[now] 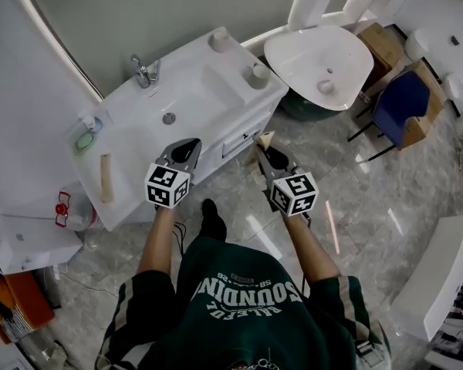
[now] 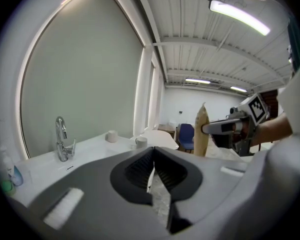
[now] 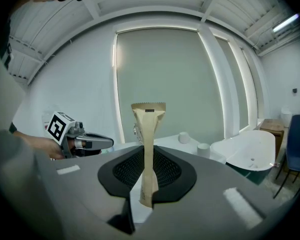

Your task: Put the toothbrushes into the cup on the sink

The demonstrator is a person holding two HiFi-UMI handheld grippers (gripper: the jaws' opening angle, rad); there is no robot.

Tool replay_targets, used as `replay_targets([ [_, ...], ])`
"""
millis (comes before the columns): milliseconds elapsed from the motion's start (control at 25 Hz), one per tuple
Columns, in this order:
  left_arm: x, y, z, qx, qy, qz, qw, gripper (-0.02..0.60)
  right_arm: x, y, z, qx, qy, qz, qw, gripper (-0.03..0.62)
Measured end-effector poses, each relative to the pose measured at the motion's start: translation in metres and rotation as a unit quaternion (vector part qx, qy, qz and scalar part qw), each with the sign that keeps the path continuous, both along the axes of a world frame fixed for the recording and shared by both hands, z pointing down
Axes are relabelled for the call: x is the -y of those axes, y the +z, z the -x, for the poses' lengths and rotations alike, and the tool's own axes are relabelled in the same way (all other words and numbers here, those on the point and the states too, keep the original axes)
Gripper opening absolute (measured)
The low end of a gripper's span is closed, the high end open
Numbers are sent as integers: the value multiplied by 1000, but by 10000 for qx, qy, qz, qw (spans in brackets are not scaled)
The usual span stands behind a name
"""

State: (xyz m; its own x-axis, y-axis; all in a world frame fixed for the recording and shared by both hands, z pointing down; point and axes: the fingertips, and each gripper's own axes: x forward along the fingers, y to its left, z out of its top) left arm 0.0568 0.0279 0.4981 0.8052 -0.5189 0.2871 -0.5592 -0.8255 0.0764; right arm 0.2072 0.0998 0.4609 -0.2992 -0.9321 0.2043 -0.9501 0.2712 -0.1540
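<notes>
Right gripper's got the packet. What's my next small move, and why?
Probably carry the right gripper forward toward the nearer cup. Its jaws are shut on the upright packet, but it seems to hang over the floor, short of the counter, with the cup some way ahead.

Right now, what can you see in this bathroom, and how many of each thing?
sink counter: one, white, ahead on the left
faucet: one, chrome, at the counter's back edge
cups: two, white, at the counter's far end
beige packet: one, lying on the counter's near end
oval tub: one, white, right of the counter
chair: one, blue, far right
cardboard boxes: brown, by the chair; count unclear
paper packet: one, brown, upright in the right gripper
left gripper: grey, shut, empty
right gripper: grey, clamped on the paper packet
</notes>
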Motion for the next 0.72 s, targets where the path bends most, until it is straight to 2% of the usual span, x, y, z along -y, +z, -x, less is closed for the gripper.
replay_targets([
  [360, 109, -5, 14, 16, 28, 0, 10000, 51, 126, -14, 22, -82, -133, -41, 9999, 44],
  [720, 172, 3, 16, -98, -29, 134, 9999, 51, 201, -8, 35, -125, -307, 31, 9994, 44],
])
